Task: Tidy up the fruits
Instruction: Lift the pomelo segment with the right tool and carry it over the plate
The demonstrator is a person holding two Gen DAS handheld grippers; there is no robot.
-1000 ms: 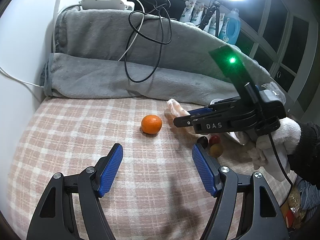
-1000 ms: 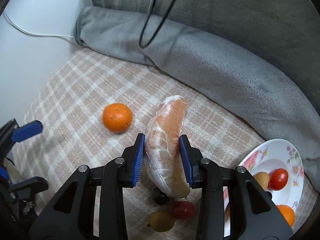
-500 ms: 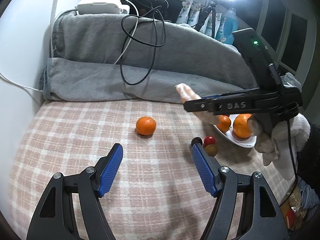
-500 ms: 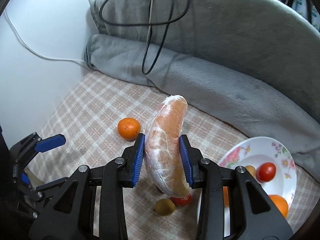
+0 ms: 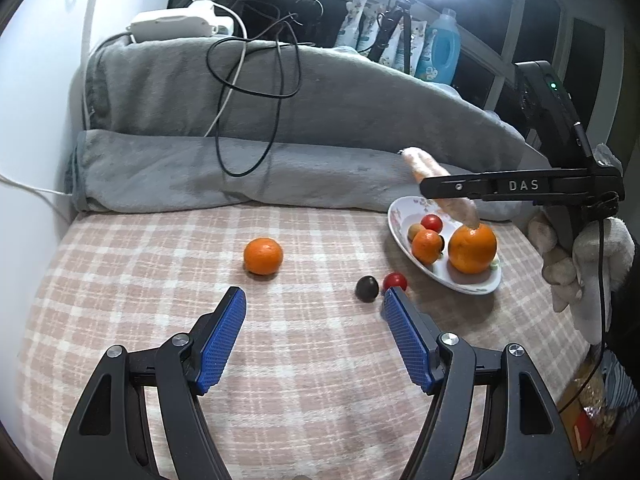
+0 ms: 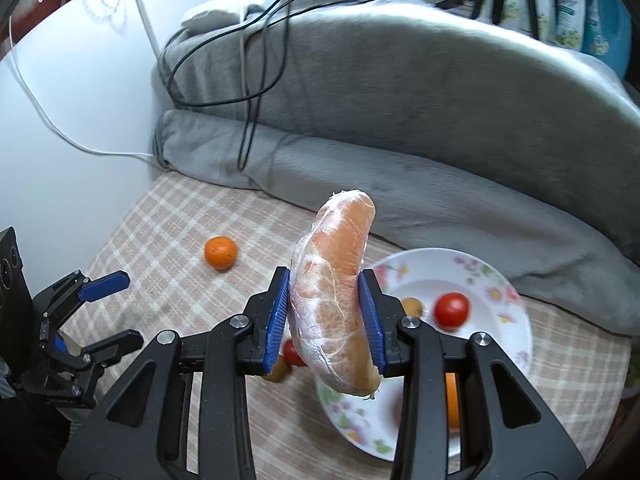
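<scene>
Clamping wrapped fruit wedge, right gripper now above plate, left gripper jaws apart

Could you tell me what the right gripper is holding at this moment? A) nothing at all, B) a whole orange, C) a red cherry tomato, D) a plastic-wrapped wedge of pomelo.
D: the right gripper has its blue pads pressed on both sides of the plastic-wrapped pomelo wedge, held up over the flowered plate.
</scene>
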